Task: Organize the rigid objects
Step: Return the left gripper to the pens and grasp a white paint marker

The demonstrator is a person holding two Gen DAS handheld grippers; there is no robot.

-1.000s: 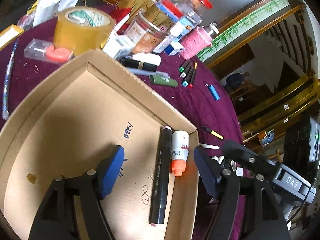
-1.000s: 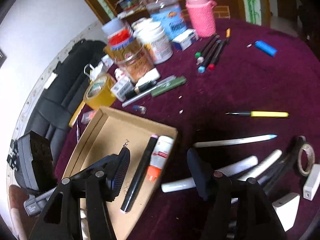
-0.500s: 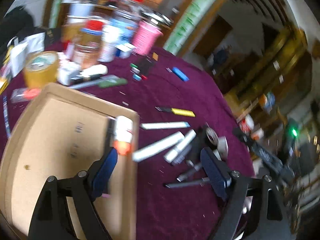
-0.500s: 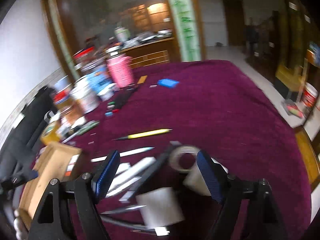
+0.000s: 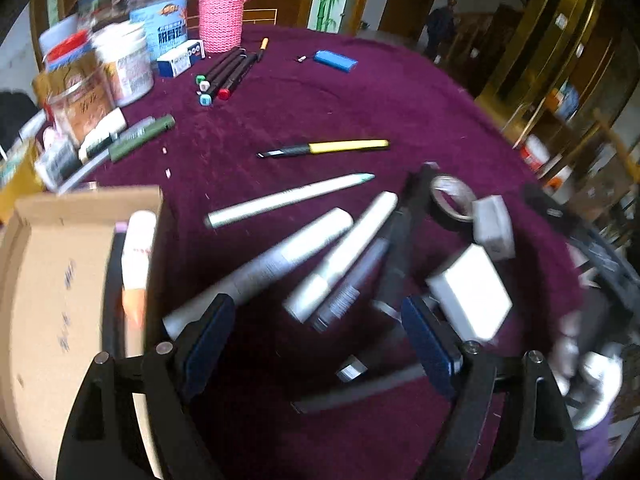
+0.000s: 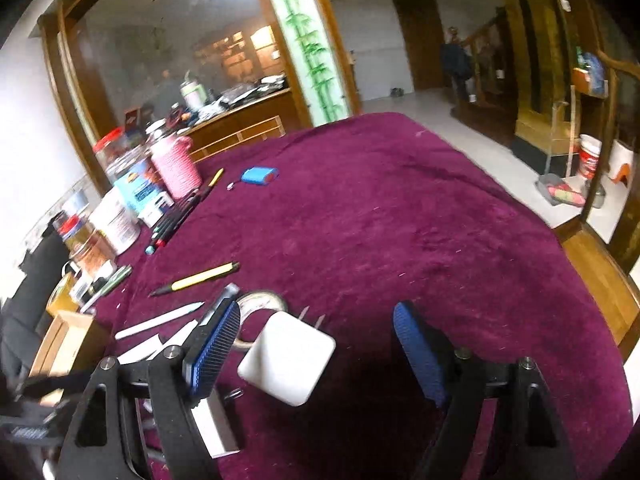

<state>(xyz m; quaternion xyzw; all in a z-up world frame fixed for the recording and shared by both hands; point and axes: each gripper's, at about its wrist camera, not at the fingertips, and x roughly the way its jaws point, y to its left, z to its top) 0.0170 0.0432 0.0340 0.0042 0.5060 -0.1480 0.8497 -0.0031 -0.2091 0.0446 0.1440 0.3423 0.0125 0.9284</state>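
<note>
My left gripper (image 5: 320,344) is open and empty, low over the purple cloth, above several white markers (image 5: 332,260) and dark pens. A cardboard box (image 5: 52,264) at left holds a black marker and a white correction bottle (image 5: 136,248). A white charger block (image 5: 468,296) lies by the right finger. My right gripper (image 6: 316,352) is open and empty; the white charger block (image 6: 288,356) with metal prongs lies between its fingers. A tape roll (image 6: 260,304) lies just beyond.
A yellow utility knife (image 5: 328,147), a white pen (image 5: 288,198), a green tube (image 5: 140,136), a marker bundle (image 5: 224,76), a blue lighter (image 5: 335,60), a pink-sleeved bottle (image 5: 220,12) and jars (image 5: 120,64) lie farther off. The table edge (image 6: 592,280) drops to the floor at right.
Both grippers swung right, away from the box. The left now hovers over the white markers; the right now has the white charger block between its fingers. Both stayed open.
</note>
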